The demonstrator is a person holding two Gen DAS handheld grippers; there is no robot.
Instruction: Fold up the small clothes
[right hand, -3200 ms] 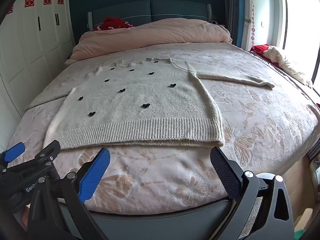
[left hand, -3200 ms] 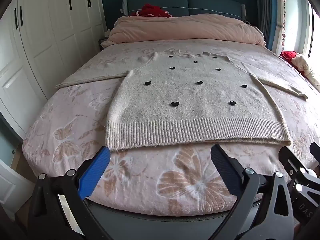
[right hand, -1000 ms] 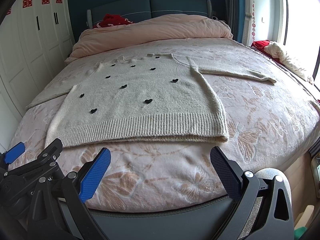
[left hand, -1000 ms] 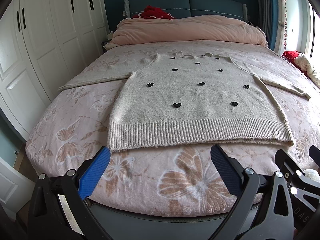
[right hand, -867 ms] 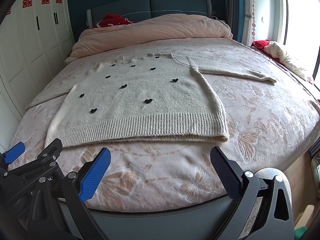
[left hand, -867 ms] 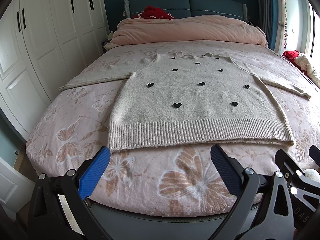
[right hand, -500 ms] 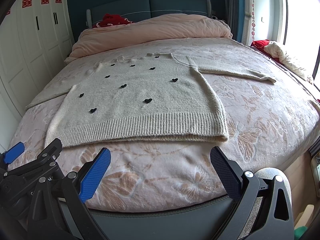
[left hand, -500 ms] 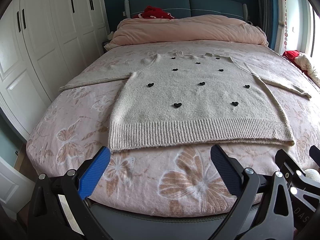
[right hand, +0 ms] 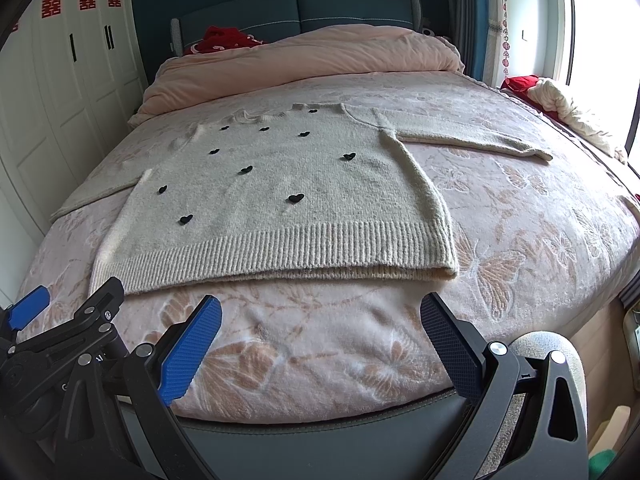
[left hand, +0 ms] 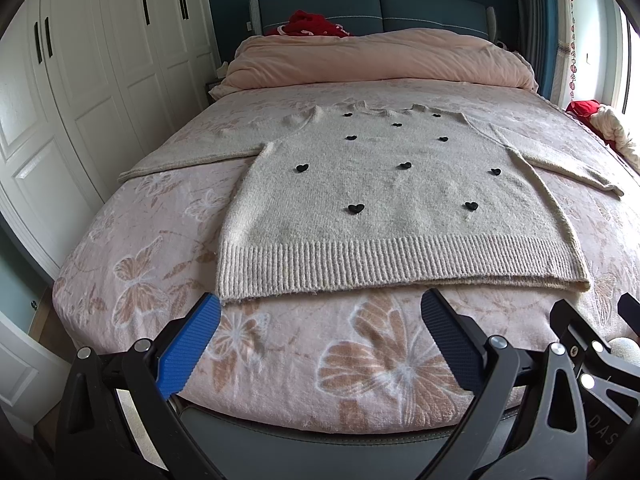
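Fuzzy beige knit, dotted with small black hearts, makes up the sweater [left hand: 384,204] spread flat and face up on the bed [left hand: 280,344], its ribbed hem nearest the foot and both sleeves stretched out to the left and right. The bed cover is a plush pink blanket with pale butterfly shapes; a thick, smooth pink duvet [left hand: 376,60] is bunched along the far end, with something red [left hand: 312,24] behind it against the blue padded headboard [left hand: 372,4].

The left gripper [left hand: 320,336] hangs over the near edge of the bed, its jaws spread wide with nothing between them, ribbed blue pad on one finger and dark textured pad on the other. The right gripper [right hand: 320,340] sits just beside it, equally wide apart and empty. Both are short of the hem, not touching it.

White panelled wardrobe doors [left hand: 100,80] line the left wall. At the far right a crumpled cream and red bundle [right hand: 560,108] lies by the window.
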